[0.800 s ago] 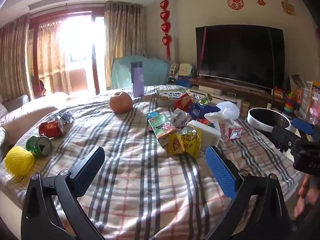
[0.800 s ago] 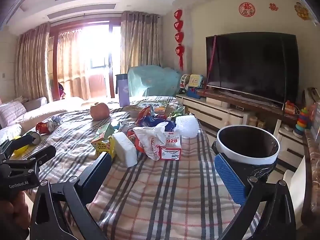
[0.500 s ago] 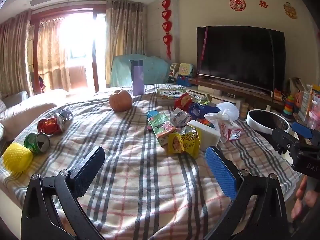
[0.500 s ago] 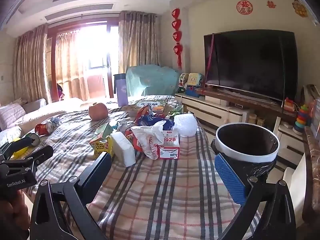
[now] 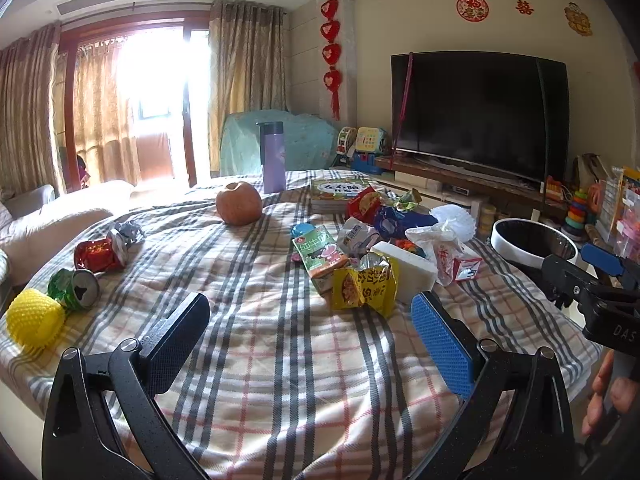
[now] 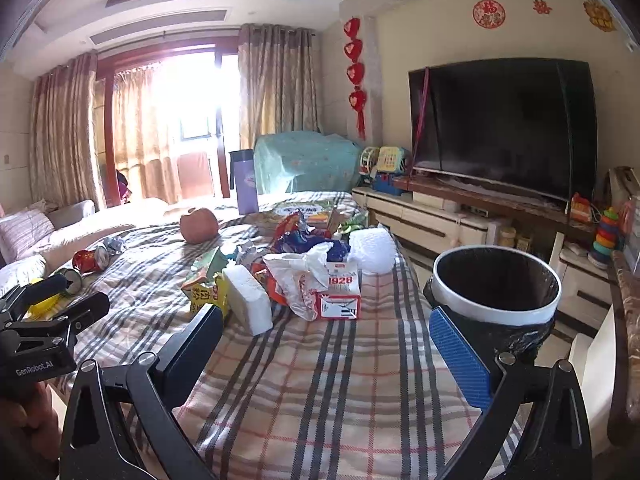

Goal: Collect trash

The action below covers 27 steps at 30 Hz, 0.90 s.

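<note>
Both grippers — left (image 5: 310, 334), right (image 6: 326, 348) — spread wide, empty, hovering short of wrappers (image 5: 366, 286); bin (image 6: 496, 292) probably waits alongside for drops.

Ahead of both grippers the plaid cloth (image 5: 280, 344) looks soft, matt and woven. Beyond the left gripper (image 5: 312, 336), yellow wrapper (image 5: 366, 286) is crinkled glossy foil beside a matt white foam block (image 5: 408, 270). To its left, crushed cans (image 5: 86, 274) shine as metal by a yellow foam net (image 5: 34, 322). Right of the right gripper (image 6: 324, 344), the bin (image 6: 496, 306) has a smooth white plastic rim over a crinkled black liner
</note>
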Each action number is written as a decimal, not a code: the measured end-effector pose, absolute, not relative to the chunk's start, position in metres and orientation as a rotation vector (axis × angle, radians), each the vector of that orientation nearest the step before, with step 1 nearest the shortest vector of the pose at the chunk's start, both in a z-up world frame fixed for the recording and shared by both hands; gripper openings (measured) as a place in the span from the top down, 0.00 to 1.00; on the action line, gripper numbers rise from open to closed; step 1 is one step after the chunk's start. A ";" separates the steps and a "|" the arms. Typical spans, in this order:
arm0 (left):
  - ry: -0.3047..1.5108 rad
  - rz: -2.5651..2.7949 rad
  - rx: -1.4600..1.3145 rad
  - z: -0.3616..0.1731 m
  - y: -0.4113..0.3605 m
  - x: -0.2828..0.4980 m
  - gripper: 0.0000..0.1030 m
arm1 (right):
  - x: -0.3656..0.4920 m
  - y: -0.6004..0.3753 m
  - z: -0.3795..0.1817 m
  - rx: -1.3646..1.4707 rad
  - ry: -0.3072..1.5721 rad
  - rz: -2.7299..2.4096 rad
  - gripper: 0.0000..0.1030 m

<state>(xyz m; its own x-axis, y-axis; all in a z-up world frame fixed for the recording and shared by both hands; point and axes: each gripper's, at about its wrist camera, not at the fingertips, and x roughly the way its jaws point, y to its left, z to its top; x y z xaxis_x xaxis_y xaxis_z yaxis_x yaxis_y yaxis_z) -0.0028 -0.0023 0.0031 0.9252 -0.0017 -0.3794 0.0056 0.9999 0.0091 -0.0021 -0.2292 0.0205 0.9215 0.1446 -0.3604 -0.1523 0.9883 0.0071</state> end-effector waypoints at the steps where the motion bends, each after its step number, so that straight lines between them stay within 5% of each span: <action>1: 0.389 -0.003 0.013 0.003 -0.003 -0.003 0.00 | -0.002 -0.230 0.020 -0.013 0.370 0.161 0.00; 27: 0.388 -0.003 0.017 0.001 -0.003 -0.003 0.00 | -0.004 -0.229 0.021 -0.008 0.368 0.174 0.00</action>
<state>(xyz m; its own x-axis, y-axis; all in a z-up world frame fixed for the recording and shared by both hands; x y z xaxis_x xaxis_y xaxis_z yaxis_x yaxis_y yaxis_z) -0.0030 -0.0029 0.0013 0.9258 -0.0002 -0.3780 0.0065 0.9999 0.0155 -0.0039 -0.2292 0.0210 0.9184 0.1679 -0.3582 -0.1708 0.9850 0.0238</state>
